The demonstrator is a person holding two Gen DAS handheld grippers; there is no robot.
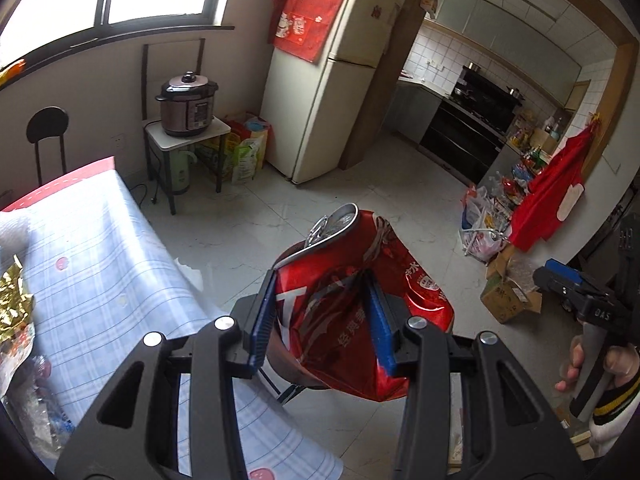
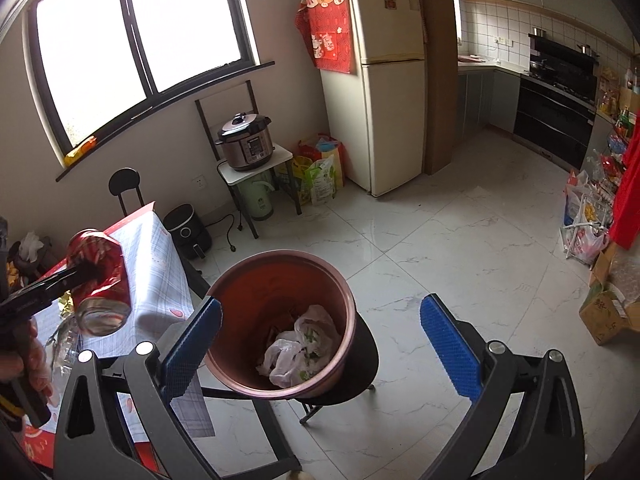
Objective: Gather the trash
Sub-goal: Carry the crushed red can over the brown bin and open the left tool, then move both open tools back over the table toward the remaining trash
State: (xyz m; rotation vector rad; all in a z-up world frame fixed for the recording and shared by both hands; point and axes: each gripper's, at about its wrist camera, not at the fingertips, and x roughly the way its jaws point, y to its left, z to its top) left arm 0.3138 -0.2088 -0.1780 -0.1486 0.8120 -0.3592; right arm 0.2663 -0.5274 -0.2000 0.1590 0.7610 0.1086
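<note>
My left gripper [image 1: 320, 312] is shut on a crushed red soda can [image 1: 404, 276], held in the air beside the table. The can also shows in the right wrist view [image 2: 106, 276], at the left, above the table edge. My right gripper [image 2: 320, 336] is open and empty, its blue pads either side of a copper-coloured bin [image 2: 240, 300] on a black stool [image 2: 362, 364]. The bin holds crumpled white plastic bags [image 2: 300, 348]. The right gripper also shows in the left wrist view [image 1: 560, 276] at the far right.
A table with a pale checked cloth [image 1: 100, 256] carries a gold wrapper [image 1: 14, 300] and clear plastic trash [image 1: 36, 396]. A fridge [image 2: 384, 80], a pressure cooker [image 2: 246, 142] on a small stand, an air fryer [image 2: 188, 236] and boxes [image 2: 608, 312] ring the white tiled floor.
</note>
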